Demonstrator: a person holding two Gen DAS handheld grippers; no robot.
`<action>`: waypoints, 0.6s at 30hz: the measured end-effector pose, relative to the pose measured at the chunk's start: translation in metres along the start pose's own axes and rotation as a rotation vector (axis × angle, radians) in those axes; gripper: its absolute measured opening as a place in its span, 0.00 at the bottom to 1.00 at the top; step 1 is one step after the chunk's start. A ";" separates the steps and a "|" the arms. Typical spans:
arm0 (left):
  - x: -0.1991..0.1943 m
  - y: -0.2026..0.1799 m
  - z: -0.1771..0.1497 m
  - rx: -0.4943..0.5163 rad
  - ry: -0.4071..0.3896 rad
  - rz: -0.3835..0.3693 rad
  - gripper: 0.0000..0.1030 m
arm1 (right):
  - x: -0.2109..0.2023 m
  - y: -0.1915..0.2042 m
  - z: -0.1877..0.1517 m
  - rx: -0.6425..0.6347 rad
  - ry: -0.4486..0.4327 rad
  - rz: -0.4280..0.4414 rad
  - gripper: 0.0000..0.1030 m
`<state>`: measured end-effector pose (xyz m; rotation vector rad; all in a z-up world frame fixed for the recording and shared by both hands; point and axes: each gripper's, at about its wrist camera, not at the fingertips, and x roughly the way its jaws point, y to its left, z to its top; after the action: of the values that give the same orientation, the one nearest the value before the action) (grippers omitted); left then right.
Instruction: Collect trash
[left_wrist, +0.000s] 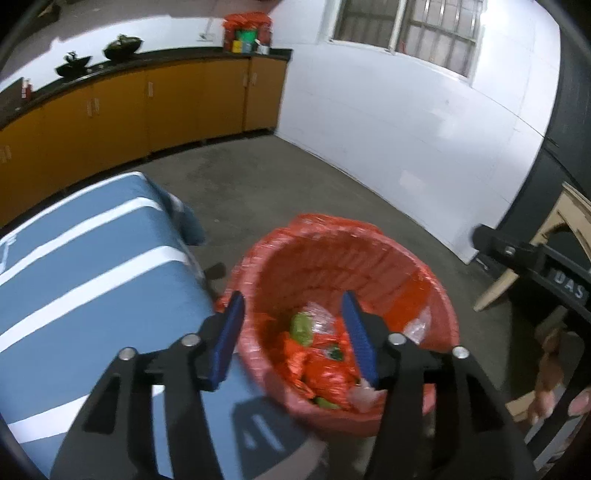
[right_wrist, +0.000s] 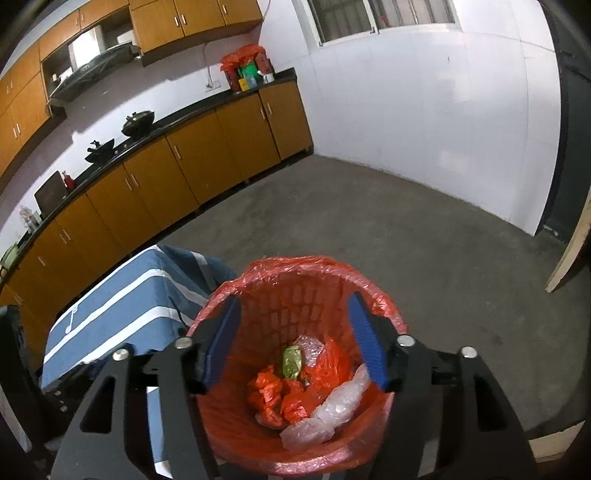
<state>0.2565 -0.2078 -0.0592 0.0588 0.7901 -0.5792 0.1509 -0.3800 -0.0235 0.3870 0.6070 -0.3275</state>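
Two grippers poised over one red bin. From the left wrist view, the left gripper (left_wrist: 293, 301) has its blue pads spread with nothing between them; below sits the red basket (left_wrist: 436, 291), lined with a red bag; inside lie a green wrapper (left_wrist: 303, 326), crumpled orange wrappers (left_wrist: 325, 376) and clear plastic (left_wrist: 364, 397); the blue striped table (left_wrist: 92, 266) is just beside it; the right gripper (left_wrist: 517, 254) shows at the edge, its jaws unreadable here. From the right wrist view, the right gripper (right_wrist: 293, 308) is released too, empty, above the same basket (right_wrist: 236, 417); green wrapper (right_wrist: 291, 362), orange wrappers (right_wrist: 273, 395) and clear plastic (right_wrist: 332, 410) rest on the bottom.
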 end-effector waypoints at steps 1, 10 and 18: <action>-0.005 0.004 0.000 -0.005 -0.012 0.016 0.62 | -0.006 0.001 -0.002 -0.011 -0.020 -0.015 0.74; -0.078 0.033 -0.017 -0.045 -0.161 0.145 0.90 | -0.051 0.023 -0.020 -0.136 -0.175 -0.116 0.90; -0.142 0.044 -0.049 -0.054 -0.255 0.276 0.96 | -0.087 0.045 -0.042 -0.232 -0.255 -0.122 0.98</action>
<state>0.1680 -0.0909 -0.0038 0.0424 0.5369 -0.2955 0.0813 -0.3061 0.0089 0.0820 0.4127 -0.4116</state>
